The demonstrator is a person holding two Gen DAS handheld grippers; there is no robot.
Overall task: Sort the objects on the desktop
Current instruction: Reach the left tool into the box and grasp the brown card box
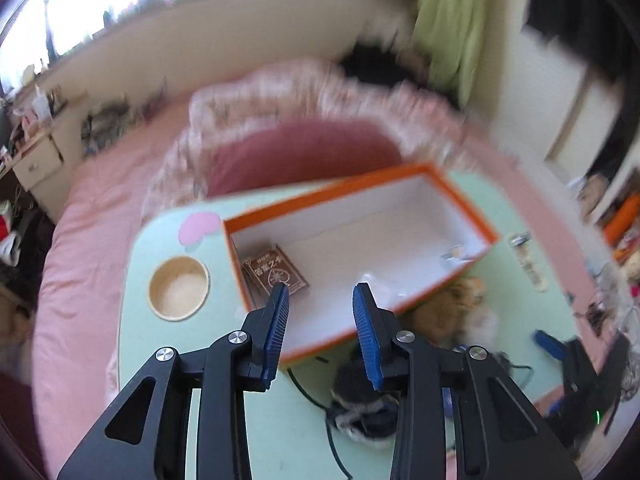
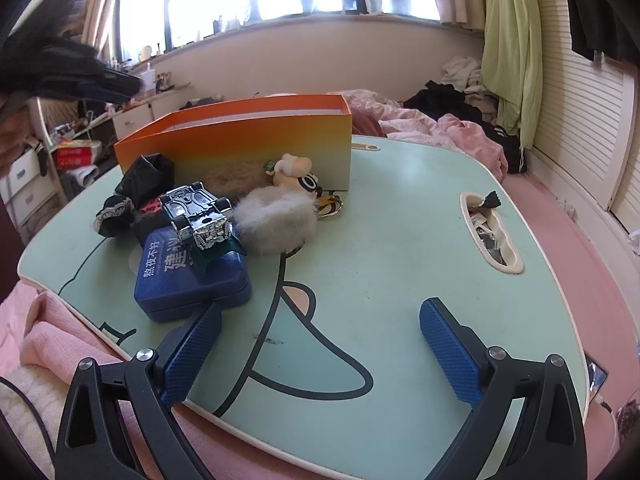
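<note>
Above the orange cardboard box (image 1: pixel 360 248), my left gripper (image 1: pixel 322 316) hangs with jaws apart and empty; a brown packet (image 1: pixel 275 276) lies inside. My right gripper (image 2: pixel 320 350), spread wide, holds nothing. Next I'd judge the blue rectangular case (image 2: pixel 192 280), near its left finger, needs grasping.

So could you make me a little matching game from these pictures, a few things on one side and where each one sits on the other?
Things:
1. brown packet
2. silver toy car
3. wooden bowl
4. blue case

Places:
A. on the green table, left of the orange box in the left wrist view
B. on top of the blue case
C. inside the orange box
D. on the table, just ahead of the right gripper

Pairs: 1-C, 2-B, 3-A, 4-D
</note>
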